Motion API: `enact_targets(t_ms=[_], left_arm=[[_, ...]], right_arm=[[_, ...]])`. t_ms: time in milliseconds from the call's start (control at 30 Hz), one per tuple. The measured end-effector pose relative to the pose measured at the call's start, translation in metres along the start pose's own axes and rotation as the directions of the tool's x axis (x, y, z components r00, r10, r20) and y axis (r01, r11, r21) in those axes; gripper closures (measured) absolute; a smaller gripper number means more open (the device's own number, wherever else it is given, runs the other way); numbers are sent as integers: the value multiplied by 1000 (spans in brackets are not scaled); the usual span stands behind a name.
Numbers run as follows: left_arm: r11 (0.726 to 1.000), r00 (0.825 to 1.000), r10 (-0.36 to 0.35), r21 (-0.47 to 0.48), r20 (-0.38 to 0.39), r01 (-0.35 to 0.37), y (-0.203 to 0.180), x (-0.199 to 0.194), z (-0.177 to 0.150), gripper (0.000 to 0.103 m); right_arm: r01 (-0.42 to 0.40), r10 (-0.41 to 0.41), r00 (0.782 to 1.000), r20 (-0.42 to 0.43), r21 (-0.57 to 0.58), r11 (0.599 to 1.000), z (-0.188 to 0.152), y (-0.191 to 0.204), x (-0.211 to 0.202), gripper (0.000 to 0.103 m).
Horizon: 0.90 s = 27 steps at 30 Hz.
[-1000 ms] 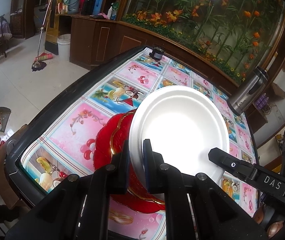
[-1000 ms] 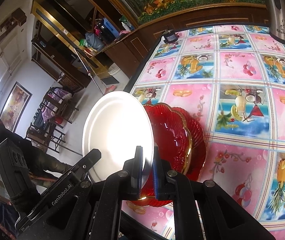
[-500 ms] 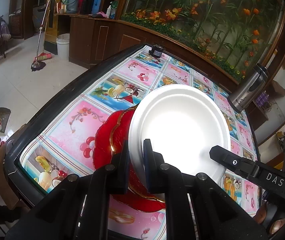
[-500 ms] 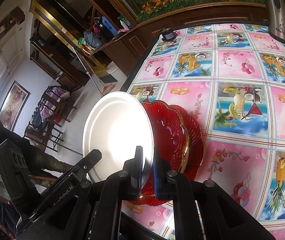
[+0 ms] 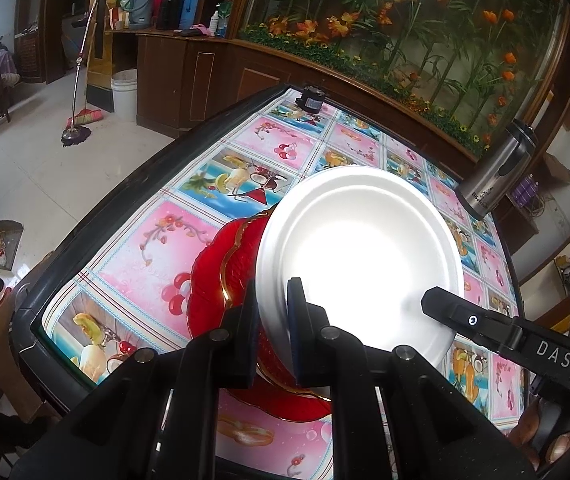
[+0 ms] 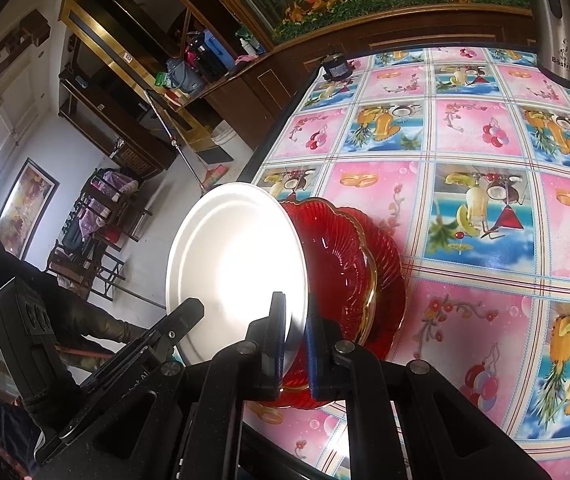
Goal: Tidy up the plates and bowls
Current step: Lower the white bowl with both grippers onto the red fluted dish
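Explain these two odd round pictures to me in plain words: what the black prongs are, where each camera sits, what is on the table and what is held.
There is no robot here. A person holds a two-finger clamp in each hand, and each clamp carries a wide-angle camera looking along its fingers, hence the bulging view. One picture is from the left gripper, the other from the right gripper. Both are shut on the rim of one white plate, held tilted above red glass dishes that rest on the table with its fruit-patterned cloth. A steel flask and a small black object stand farther back.
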State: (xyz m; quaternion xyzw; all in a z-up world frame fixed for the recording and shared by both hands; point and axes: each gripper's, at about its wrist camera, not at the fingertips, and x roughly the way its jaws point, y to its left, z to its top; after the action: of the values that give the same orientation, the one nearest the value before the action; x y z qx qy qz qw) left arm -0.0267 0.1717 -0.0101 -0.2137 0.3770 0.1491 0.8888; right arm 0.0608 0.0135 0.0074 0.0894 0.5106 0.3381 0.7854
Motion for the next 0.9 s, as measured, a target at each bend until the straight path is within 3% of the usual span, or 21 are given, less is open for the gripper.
enact_targets(t_ms=[900], left_arm=[[1000,1000,4,3,-27,-4,0,8,1,92]], right_arm=[[8,-8,1000,-6,13,1000,1,-3,2,95]])
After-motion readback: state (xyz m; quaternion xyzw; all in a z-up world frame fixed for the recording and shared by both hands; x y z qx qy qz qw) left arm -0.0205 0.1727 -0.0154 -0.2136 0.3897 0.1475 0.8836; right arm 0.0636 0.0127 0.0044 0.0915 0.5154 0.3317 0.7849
